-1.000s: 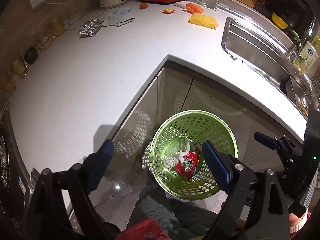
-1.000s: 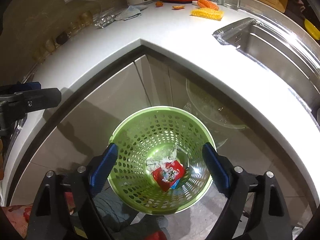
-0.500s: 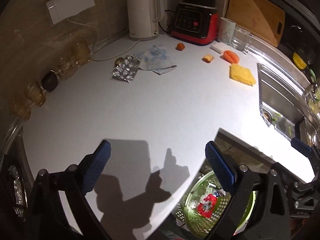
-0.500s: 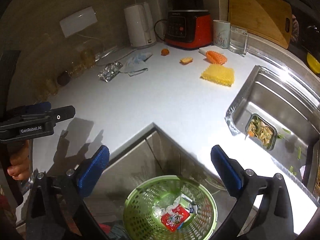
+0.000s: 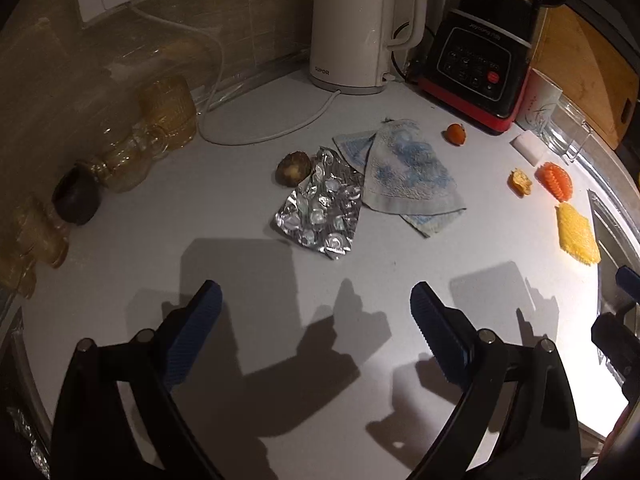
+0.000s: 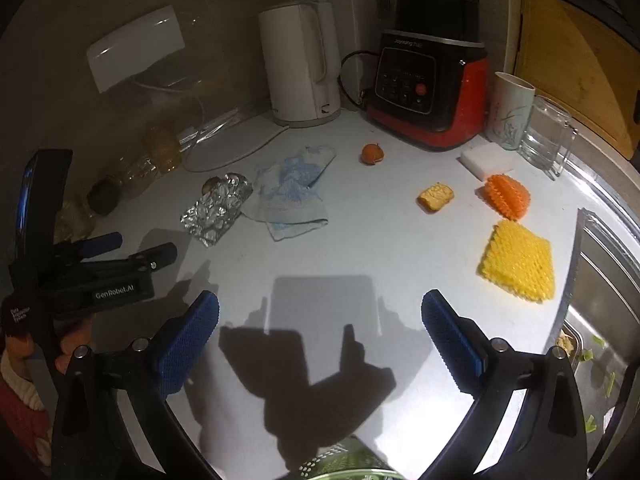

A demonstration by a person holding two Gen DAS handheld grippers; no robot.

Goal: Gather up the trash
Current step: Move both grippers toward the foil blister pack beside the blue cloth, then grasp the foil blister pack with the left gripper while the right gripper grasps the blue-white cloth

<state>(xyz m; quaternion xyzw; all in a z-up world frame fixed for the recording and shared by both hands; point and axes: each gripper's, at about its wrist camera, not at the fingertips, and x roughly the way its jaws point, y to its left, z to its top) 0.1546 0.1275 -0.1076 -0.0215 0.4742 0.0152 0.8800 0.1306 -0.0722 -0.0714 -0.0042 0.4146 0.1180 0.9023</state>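
Both tongs, left (image 5: 312,304) and right (image 6: 320,312), gape wide and empty over the white bench (image 5: 200,220), crumpled foil (image 5: 320,208) touching a blue-patterned cloth (image 5: 408,172), kettle (image 5: 352,24) behind.

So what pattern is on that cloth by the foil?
White cloth with blotchy blue print, clearest in the left wrist view.
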